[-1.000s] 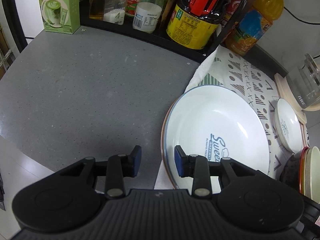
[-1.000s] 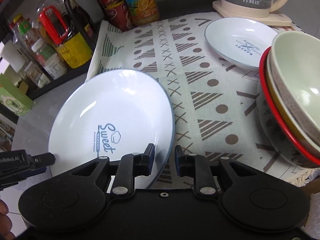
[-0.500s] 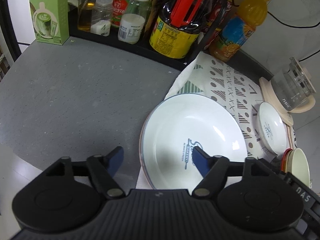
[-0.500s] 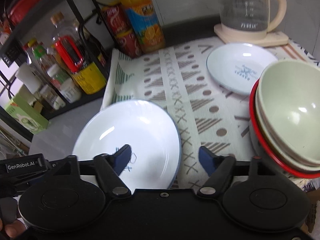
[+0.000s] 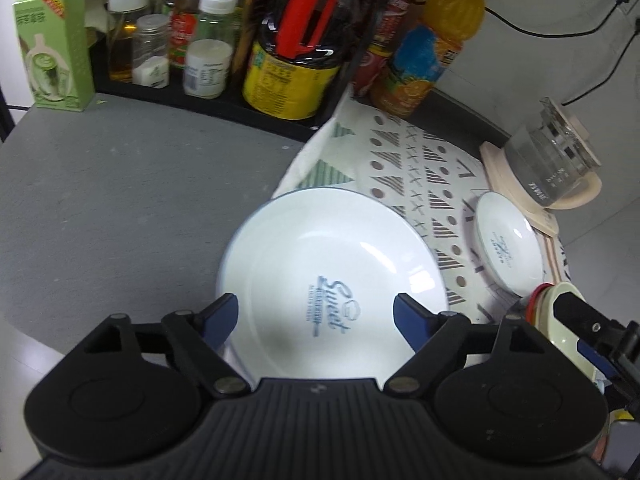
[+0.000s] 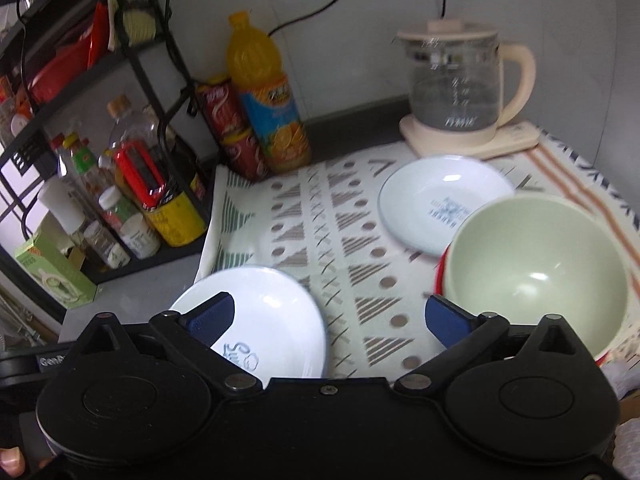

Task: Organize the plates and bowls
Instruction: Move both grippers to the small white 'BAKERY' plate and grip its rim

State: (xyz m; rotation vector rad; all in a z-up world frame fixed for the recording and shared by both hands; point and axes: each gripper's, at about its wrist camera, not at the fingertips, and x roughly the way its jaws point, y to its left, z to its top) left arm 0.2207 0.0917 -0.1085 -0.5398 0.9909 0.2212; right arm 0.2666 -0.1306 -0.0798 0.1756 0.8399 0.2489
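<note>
While my left gripper [image 5: 316,312] hangs over the big white plate [image 5: 332,280], its jaws are opening wide and the blue pads press on nothing; the plate shows between them from above but is not pinched. My right gripper [image 6: 326,316] is likewise opening, jaws spread far apart, nothing gripped, only patterned cloth [image 6: 340,240] and part of the same big plate [image 6: 272,312] below them. The big plate, with blue "Sweet" lettering, lies flat at the cloth's left edge, overhanging onto the grey countertop [image 5: 120,200]; in the left wrist view a second rim seems to peek out under its left side, but I cannot tell for sure. The small white plate [image 6: 440,200] sits on the cloth toward the back right, just in front of the glass kettle [image 6: 456,84] on its cream base. The stack of bowls [image 6: 532,272], pale green one on top, red rim underneath, stands at the cloth's right side, just beside the small plate, its rim overlapping that plate in the right wrist view. At the cloth's back edge stand the orange juice bottle [image 6: 268,100] and red cans [image 6: 232,128]. A black rack [image 5: 200,100] with condiment bottles runs along the countertop's back, with a green box [image 5: 52,48] at its left end. A fingertip [image 6: 12,458] shows at the bottom left corner of the right wrist view.
</note>
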